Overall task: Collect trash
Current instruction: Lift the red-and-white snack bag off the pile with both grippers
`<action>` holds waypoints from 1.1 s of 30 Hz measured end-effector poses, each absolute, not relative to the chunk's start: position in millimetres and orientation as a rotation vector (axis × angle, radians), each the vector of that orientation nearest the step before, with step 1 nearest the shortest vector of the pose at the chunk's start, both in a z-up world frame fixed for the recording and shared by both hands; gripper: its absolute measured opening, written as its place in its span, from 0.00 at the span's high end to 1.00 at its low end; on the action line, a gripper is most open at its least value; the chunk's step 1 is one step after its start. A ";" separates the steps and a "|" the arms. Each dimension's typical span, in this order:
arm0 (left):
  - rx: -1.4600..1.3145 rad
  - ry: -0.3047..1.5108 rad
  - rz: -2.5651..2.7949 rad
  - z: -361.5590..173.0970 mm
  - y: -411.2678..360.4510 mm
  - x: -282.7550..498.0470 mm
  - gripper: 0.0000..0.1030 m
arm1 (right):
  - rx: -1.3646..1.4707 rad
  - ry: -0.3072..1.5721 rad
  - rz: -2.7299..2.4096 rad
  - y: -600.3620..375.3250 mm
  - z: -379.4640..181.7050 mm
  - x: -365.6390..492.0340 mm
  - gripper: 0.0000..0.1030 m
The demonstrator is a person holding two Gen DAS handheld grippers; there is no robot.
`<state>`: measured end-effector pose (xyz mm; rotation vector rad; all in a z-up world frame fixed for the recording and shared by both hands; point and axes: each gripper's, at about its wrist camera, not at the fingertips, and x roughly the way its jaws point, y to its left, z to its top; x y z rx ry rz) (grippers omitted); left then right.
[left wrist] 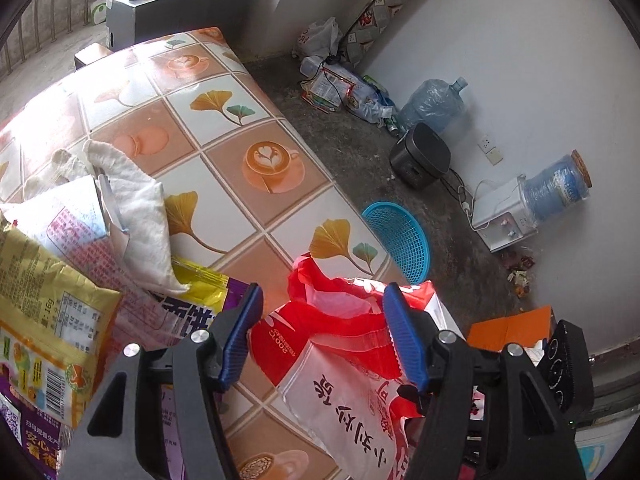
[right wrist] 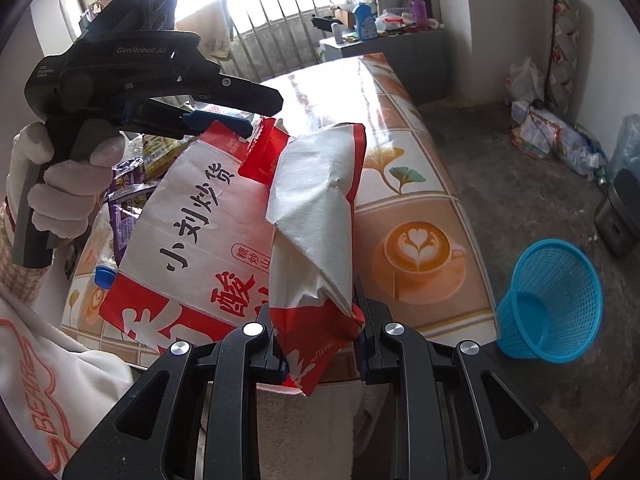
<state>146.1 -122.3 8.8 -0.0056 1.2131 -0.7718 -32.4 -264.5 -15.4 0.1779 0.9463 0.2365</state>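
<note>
Your right tool (right wrist: 320,354) hides its fingertips behind the red-and-white bag (right wrist: 224,240); the purple packet (left wrist: 32,436) runs off the frame's lower left, its print unreadable.

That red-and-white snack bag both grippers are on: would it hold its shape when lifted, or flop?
The red-and-white snack bag looks creased and folded over, so probably floppy. It seems flat and emptied, likely light. Held only at one end by the right gripper, it may droop; the left gripper straddles its torn top.

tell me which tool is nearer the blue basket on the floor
Right. The right tool, shut on the red-and-white bag, sits at the table edge beside the blue basket; the left tool is farther back over the table.
</note>
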 end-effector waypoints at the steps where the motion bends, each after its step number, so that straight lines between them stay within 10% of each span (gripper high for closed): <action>1: 0.024 1.205 -0.765 6.7 -126.9 146.0 0.41 | 0.178 0.945 0.236 -264.9 -15.5 -32.4 0.79; 14: 0.207 1.180 -0.767 -7.4 -138.5 141.8 0.53 | 0.176 0.923 0.223 -265.3 -15.4 -38.5 0.79; 23: 0.161 1.190 -0.754 -9.0 -130.7 150.5 0.95 | 0.188 0.899 0.205 -266.1 -13.7 -51.4 0.79; 33: 0.042 1.137 -0.800 18.2 -120.3 145.6 0.98 | 0.200 0.894 0.195 -266.0 -15.5 -61.4 0.80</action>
